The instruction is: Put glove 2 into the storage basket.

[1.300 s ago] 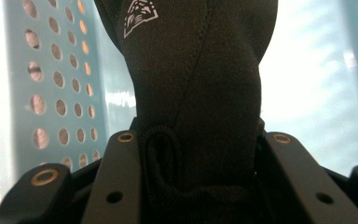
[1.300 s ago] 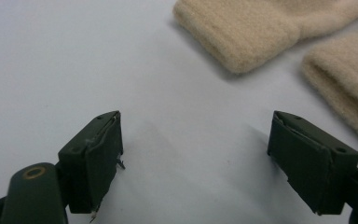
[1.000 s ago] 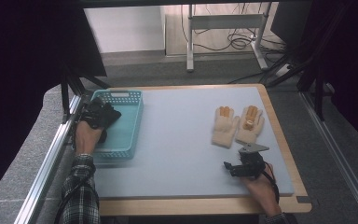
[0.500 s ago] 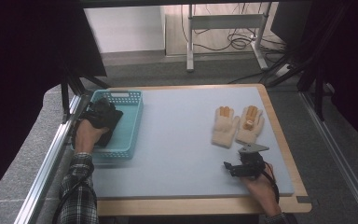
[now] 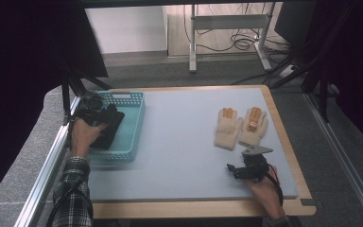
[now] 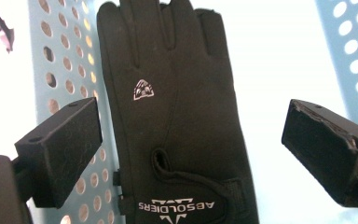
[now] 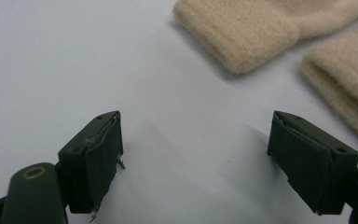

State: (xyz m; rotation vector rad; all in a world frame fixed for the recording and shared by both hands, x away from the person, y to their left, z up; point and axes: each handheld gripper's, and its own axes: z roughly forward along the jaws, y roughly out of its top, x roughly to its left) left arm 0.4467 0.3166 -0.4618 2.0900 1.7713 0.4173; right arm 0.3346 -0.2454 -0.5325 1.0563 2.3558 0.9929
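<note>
A black glove (image 6: 177,116) with a white logo lies flat in the teal perforated basket (image 6: 65,70) at the table's left (image 5: 134,120). My left gripper (image 6: 191,144) hovers just over it. Its jaws have just been opening and now stand wide on either side of the glove (image 5: 108,132) without pressing it. Two cream knitted gloves (image 5: 228,130) (image 5: 254,124) with orange fingertips lie side by side at the right. My right gripper (image 5: 234,170) rests open near the front right, pointing at their cuffs (image 7: 242,32), with only bare mat between its jaws (image 7: 196,154).
The pale blue mat (image 5: 179,142) covers a wood-edged table (image 5: 194,208). A metal rail (image 5: 45,175) runs along the left side. Beyond the far edge are table legs and cables on the floor (image 5: 231,42).
My left gripper has lifted a little above the basket and its jaws have spread apart, with the black glove left lying in the basket. The right gripper has stayed where it was.
</note>
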